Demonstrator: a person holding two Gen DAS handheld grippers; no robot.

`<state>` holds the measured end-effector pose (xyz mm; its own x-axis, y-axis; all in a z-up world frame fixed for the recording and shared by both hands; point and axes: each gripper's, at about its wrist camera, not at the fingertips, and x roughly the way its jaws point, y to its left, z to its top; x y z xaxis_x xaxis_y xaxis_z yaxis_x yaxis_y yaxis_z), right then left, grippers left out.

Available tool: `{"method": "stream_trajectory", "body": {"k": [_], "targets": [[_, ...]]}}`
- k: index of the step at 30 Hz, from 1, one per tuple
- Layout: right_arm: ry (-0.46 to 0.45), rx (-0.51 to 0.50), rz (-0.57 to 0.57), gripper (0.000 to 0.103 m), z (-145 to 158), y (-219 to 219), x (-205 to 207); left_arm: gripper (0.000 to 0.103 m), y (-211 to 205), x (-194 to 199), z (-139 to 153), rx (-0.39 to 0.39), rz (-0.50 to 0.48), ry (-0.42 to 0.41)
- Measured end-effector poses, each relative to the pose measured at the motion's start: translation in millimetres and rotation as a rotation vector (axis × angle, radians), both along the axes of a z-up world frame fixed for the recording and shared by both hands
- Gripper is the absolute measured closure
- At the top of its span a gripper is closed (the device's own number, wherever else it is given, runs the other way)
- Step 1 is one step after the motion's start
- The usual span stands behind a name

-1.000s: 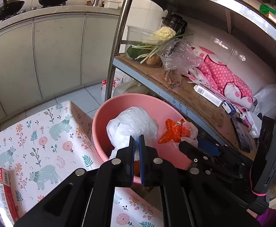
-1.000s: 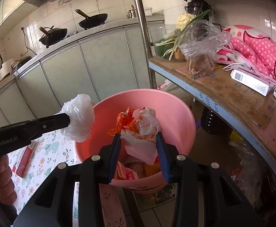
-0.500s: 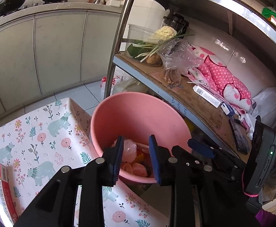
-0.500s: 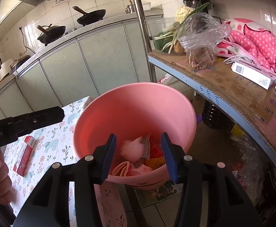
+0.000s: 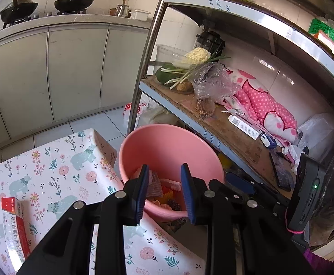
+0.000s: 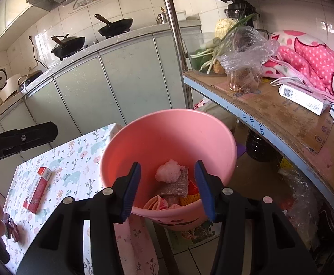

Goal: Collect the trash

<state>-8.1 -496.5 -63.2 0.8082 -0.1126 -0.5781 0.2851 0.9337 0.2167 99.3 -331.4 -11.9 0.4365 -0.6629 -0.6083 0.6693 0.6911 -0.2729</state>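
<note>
Left gripper (image 5: 164, 190): jaws parted, empty, above round pink plastic bucket (image 5: 196, 155).
Right gripper (image 6: 168, 189): jaws apart, empty.
Trash (image 6: 173, 183): crumpled wrappers at bucket's bottom, beside floral-cloth table (image 5: 40, 160).

Both wrist views angled down, close, sharing pink bucket (image 5: 167, 146)

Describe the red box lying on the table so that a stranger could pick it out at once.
Start at the table with the floral, bear-print cloth, left of the pink bucket. The red box lies flat on that cloth, toward the near left side. It is long, narrow and red with white print, the only box there; its one neighbour is a small crumpled wrapper.
</note>
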Motion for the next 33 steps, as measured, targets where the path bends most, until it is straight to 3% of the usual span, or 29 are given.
{"method": "stream_trajectory", "body": {"k": [11, 21, 26, 33], "targets": [[-0.022, -0.001, 0.036, 0.053, 14, 19, -10, 0.074, 69, -20, 35, -0.028, 0.095, -0.055], [-0.033, -0.01, 0.131, 0.053, 23, 61, -11, 0.066, 176, -41, 62, -0.018, 0.287, -0.103], [-0.024, -0.014, 0.19, 0.053, 23, 85, -6, 0.065, 236, -58, 61, 0.001, 0.401, -0.094], [-0.008, -0.032, 0.267, 0.053, 25, 118, -2, 0.065, 296, -77, 37, 0.023, 0.517, -0.024]]}}
